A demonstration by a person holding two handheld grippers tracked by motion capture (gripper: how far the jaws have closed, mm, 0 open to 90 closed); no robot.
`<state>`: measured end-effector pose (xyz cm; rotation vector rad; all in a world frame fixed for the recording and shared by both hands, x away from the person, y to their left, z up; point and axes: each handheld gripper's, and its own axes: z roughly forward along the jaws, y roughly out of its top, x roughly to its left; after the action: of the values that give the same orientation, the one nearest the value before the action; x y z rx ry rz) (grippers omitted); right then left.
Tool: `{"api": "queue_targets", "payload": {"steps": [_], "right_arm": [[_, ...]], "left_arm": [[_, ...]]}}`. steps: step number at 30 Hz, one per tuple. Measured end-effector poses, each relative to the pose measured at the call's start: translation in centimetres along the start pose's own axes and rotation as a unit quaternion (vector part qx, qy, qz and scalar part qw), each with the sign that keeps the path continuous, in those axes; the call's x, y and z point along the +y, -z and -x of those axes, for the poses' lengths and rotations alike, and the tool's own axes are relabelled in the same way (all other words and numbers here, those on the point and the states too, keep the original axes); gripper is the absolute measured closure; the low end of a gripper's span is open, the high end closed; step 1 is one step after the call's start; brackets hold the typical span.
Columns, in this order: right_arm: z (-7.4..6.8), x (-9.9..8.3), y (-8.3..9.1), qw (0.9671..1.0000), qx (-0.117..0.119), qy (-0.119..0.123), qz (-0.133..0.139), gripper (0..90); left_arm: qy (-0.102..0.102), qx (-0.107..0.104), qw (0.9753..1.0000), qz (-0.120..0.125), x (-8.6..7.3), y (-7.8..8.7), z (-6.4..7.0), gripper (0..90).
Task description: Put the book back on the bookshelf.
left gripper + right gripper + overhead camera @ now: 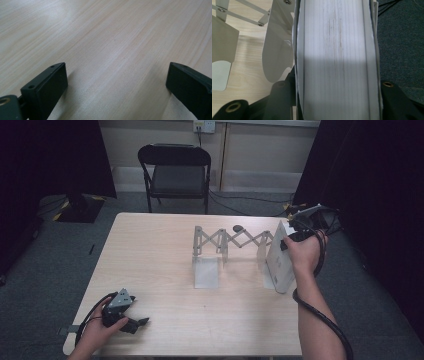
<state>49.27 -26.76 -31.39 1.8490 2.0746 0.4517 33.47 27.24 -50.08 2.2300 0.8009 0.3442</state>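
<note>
Item: white book (280,260), upright at the table's (150,260) right edge against the expanding bookend rack (232,240), pinched across its covers by your right gripper (295,236); keep it vertical, squeeze steady, while your left gripper (131,321) rests spread, near-left.
</note>
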Motion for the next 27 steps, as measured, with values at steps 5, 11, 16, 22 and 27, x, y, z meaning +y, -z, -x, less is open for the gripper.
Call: {"api": "queue_targets", "payload": {"steps": [5,11,16,22,27], "right_arm": [[0.09,-0.01,-0.02,1.0000,0.002,0.000,0.000,50.8],[0.05,-0.02,0.01,1.0000,-0.002,0.000,0.002,49.1],[0.02,-0.01,0.23,1.0000,-0.006,-0.003,0.001,46.5],[0.22,-0.18,0.47,1.0000,0.000,-0.003,0.006,45.4],[0.41,-0.32,0.64,1.0000,0.002,-0.003,0.007,41.5]], "left_arm": [[0.000,0.000,1.0000,0.000,0.00,0.00,0.00,3.4],[0.000,0.000,1.0000,0.000,0.00,0.00,0.00,3.4],[0.000,0.000,1.0000,0.000,0.00,0.00,0.00,3.4],[0.000,0.000,1.0000,0.000,0.00,0.00,0.00,3.4],[0.001,-0.002,1.0000,0.000,0.00,-0.01,0.01,3.4]]}}
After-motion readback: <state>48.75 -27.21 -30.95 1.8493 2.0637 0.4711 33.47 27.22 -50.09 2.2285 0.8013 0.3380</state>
